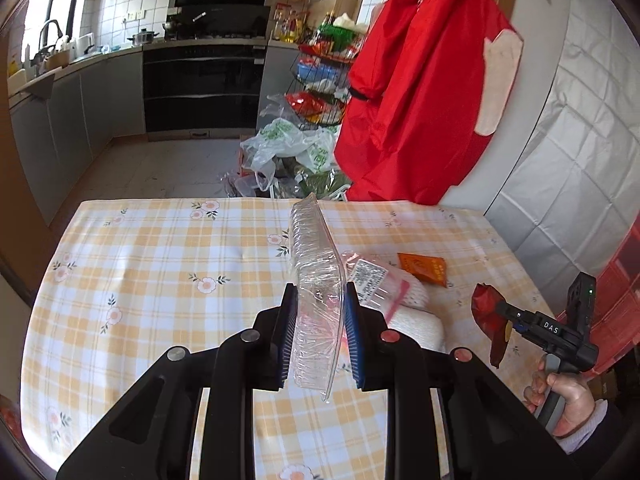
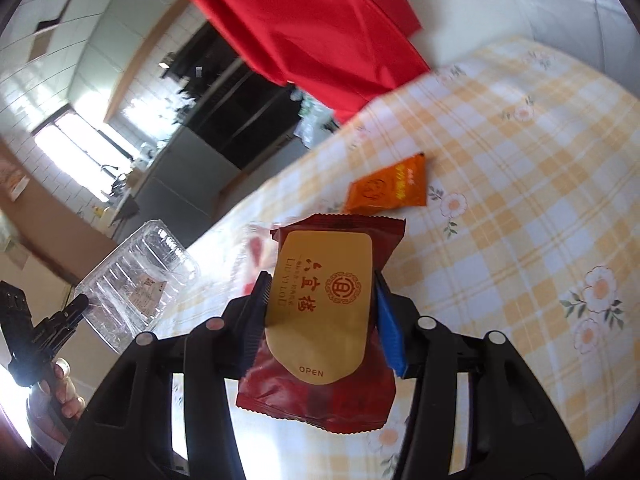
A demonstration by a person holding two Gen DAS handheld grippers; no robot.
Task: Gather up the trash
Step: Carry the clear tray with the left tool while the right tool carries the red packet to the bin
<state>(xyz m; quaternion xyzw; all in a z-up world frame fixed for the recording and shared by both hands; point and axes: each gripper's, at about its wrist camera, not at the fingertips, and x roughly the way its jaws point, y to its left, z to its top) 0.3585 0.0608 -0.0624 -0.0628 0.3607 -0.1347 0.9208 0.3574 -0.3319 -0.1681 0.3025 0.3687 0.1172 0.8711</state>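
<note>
My left gripper (image 1: 319,300) is shut on a clear plastic clamshell box (image 1: 314,264), held on edge above the checked tablecloth (image 1: 160,280); the same box (image 2: 138,276) shows at the left of the right wrist view. My right gripper (image 2: 320,292) is shut on a dark red snack wrapper with a gold label (image 2: 324,304), lifted off the table; from the left wrist view that wrapper (image 1: 489,312) hangs from the right gripper's fingers (image 1: 510,312). An orange sachet (image 1: 424,268) (image 2: 390,192) lies flat on the cloth. A white foam net with a clear labelled bag (image 1: 380,284) lies behind the box.
A red garment (image 1: 420,92) hangs over the table's far right corner. On the floor beyond the table lie plastic bags (image 1: 292,148) beside a wire rack of food (image 1: 320,80). Kitchen counters and an oven (image 1: 200,88) line the far wall. A person's hand (image 1: 568,400) grips the right tool's handle.
</note>
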